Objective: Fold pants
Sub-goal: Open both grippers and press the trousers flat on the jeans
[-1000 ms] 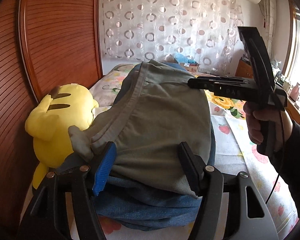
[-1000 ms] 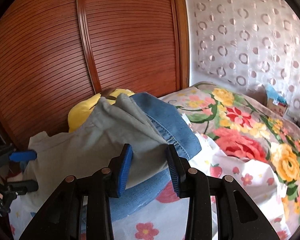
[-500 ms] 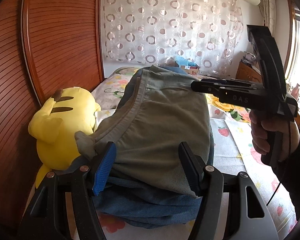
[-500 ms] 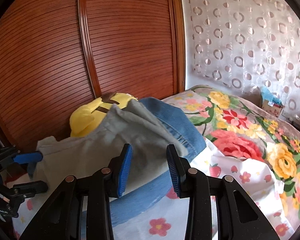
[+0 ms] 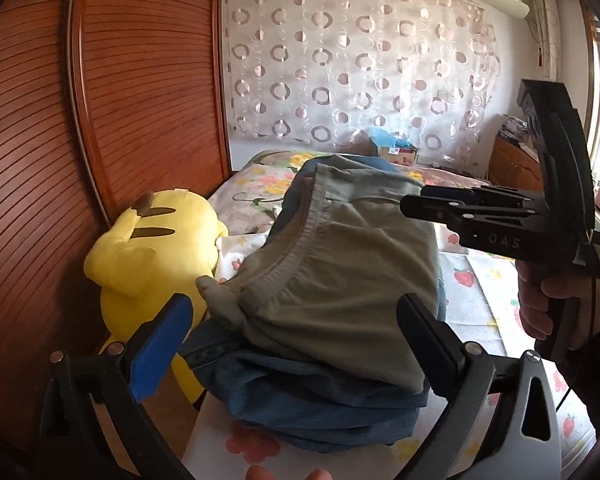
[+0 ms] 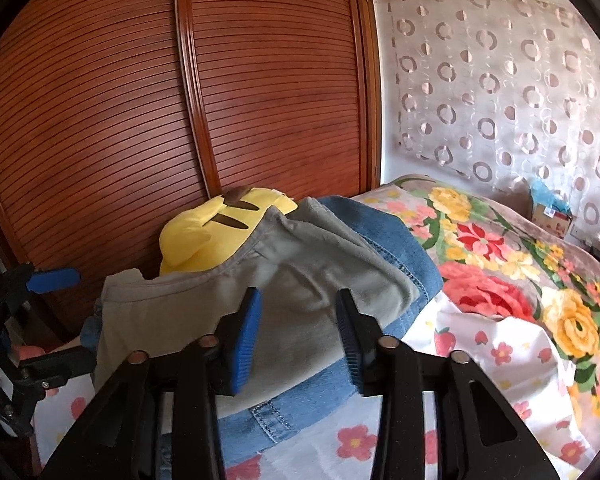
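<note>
The left claw (image 5: 296, 336) is opening wide around the near end of the green pants (image 5: 340, 264), gripping nothing; the right claw (image 6: 298, 334), also opening, hovers above them. Stacked loosely on jeans (image 5: 312, 404), they may slide off.

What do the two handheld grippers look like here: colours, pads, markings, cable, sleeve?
Both grippers, left gripper and right gripper, are black frames with round silver bolts and blue ribbed finger pads. The right one's body shows pale lettering, a thin black cable trailing below, and a dark sleeve behind it.

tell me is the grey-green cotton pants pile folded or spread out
Folded: the grey-green cotton pants lie doubled in a compact stack atop the blue denim jeans, not spread across the floral bedsheet.
</note>
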Demonstrator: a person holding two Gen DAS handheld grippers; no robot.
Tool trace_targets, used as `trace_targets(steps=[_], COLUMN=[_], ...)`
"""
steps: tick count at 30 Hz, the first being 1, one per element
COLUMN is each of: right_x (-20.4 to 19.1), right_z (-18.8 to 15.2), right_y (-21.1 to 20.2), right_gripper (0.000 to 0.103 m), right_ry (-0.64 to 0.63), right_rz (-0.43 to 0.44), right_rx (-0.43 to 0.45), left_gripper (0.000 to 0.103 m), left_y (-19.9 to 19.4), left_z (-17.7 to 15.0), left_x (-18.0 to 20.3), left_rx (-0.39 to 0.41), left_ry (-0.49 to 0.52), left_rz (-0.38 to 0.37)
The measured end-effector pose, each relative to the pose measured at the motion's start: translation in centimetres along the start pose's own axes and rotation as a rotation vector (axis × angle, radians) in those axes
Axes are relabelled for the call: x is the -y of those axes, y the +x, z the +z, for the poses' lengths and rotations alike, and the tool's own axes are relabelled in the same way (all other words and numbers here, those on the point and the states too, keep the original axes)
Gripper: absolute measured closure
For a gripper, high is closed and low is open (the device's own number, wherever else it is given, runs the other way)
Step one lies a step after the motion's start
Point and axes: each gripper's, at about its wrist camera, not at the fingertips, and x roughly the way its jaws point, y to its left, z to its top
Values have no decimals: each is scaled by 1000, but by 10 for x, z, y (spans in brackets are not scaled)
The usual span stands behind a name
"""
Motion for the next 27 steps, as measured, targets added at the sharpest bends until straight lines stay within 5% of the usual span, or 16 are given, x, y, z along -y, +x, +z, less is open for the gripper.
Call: trace_targets(steps=[27], right_x=[-40], right_z=[-20], right_y=[-54], right_gripper=[37], right_ry=[45], right_rz=[-95], right_rx=[24], left_gripper=[1], left_y=[-35], left_z=[-9], left_x=[-1], left_rx=[26], left_ry=[-1], left_rz=[0])
